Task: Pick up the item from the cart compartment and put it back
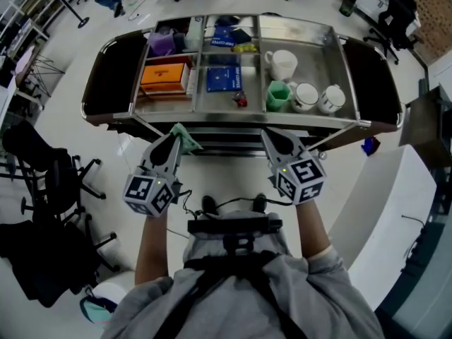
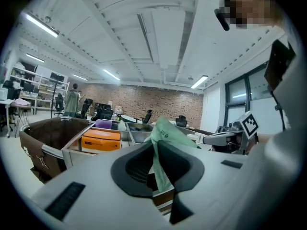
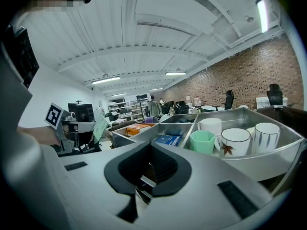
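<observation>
A thin pale-green packet (image 1: 186,139) sticks up from my left gripper (image 1: 176,138), which is shut on it just in front of the cart's near rail (image 1: 212,124). In the left gripper view the green packet (image 2: 165,140) stands pinched between the dark pads, with the left gripper (image 2: 156,164) pointing at the cart's left compartments. My right gripper (image 1: 272,142) hangs beside it at the same height, jaws together and nothing in them. The right gripper (image 3: 147,166) faces the mug compartment.
The steel cart holds an orange box (image 1: 164,76), a purple item (image 1: 161,44), a blue booklet (image 1: 224,78), a green cup (image 1: 278,94) and three white mugs (image 1: 305,96). Dark bins flank the cart (image 1: 113,73). Office chairs (image 1: 49,175) stand at my left.
</observation>
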The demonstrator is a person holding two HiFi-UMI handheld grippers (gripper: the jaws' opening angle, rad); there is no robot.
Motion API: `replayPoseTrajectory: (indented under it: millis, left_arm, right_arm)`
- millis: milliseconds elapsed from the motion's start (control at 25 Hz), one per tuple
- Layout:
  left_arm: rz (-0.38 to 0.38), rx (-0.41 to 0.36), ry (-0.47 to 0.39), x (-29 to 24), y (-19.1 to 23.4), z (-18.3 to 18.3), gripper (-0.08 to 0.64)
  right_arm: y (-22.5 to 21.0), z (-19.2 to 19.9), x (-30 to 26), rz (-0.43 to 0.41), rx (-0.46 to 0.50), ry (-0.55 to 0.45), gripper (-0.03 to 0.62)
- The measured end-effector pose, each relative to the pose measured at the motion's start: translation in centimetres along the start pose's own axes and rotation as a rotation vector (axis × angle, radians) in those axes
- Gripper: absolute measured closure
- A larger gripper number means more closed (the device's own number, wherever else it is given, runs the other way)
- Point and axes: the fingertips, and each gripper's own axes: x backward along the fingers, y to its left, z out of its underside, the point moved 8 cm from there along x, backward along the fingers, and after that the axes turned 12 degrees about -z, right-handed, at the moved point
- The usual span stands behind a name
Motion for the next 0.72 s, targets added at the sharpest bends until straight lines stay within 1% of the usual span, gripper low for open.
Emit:
replayPoseTrajectory:
  millis: [200,440,720]
  left_arm:
    - [-0.014,-0.001,0.0,0.16,0.0,0.17,0.514]
    - [0.01,0.003,0.001,-0.05,-0.19,0.06,0.514]
    - [0.015,0.006,0.008,-0.31,-0.12,0.18,0.514]
  right_arm:
    - [0.03,0.16,0.09,0.002,-0.002,0.003,0.583]
    - [0.03,0.32,0.03,0.006,-0.007,0.008,0.583]
    - [0.03,0.3,0.02,0.005,-0.007,0.01,0.583]
